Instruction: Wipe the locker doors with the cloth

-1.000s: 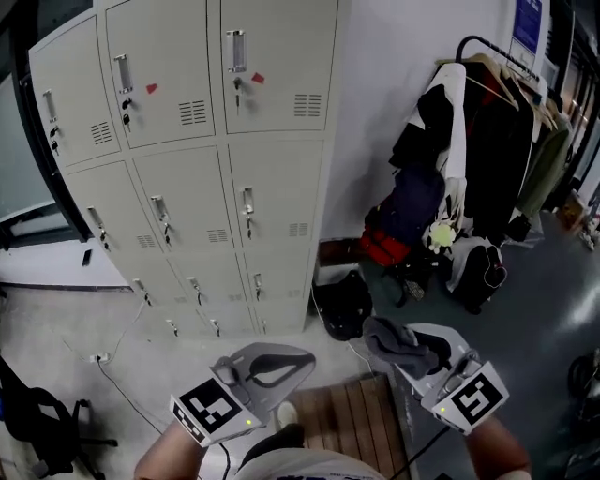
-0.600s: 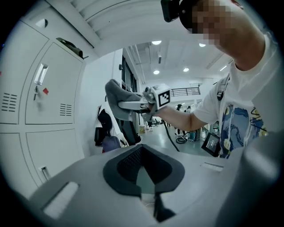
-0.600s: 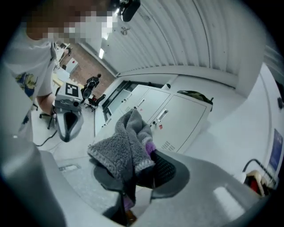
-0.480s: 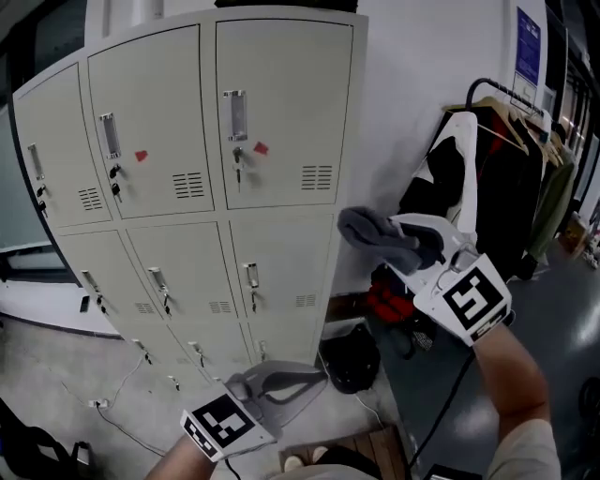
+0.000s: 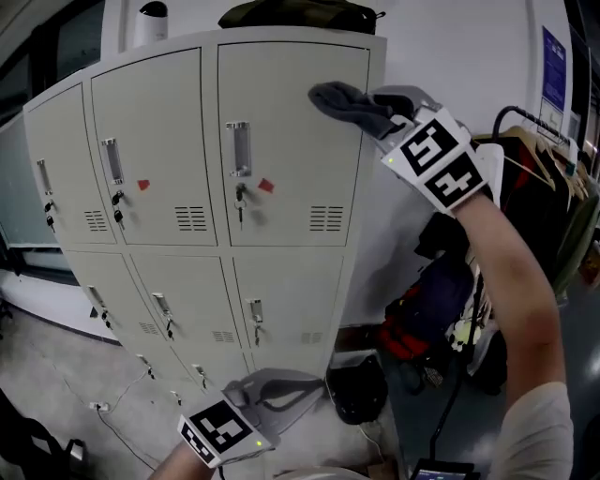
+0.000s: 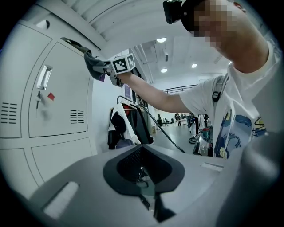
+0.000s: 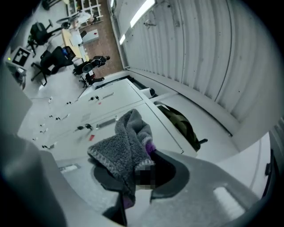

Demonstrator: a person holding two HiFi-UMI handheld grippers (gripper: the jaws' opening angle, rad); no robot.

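A bank of beige lockers fills the head view. My right gripper is raised to the upper right corner of the top right door, shut on a grey cloth that reaches the door's top edge. In the right gripper view the cloth bunches out of the jaws, the locker fronts beyond it. My left gripper hangs low in front of the bottom lockers, jaws shut on nothing. The left gripper view shows its closed jaws and, far up, the cloth against the door.
A dark bag and a white jug sit on top of the lockers. To the right a coat rack holds jackets, with bags piled on the floor below. A cable trails across the floor at left.
My right gripper has risen with the cloth from waist height to the top right locker door. The head view has tilted upward. The left gripper has stayed low.
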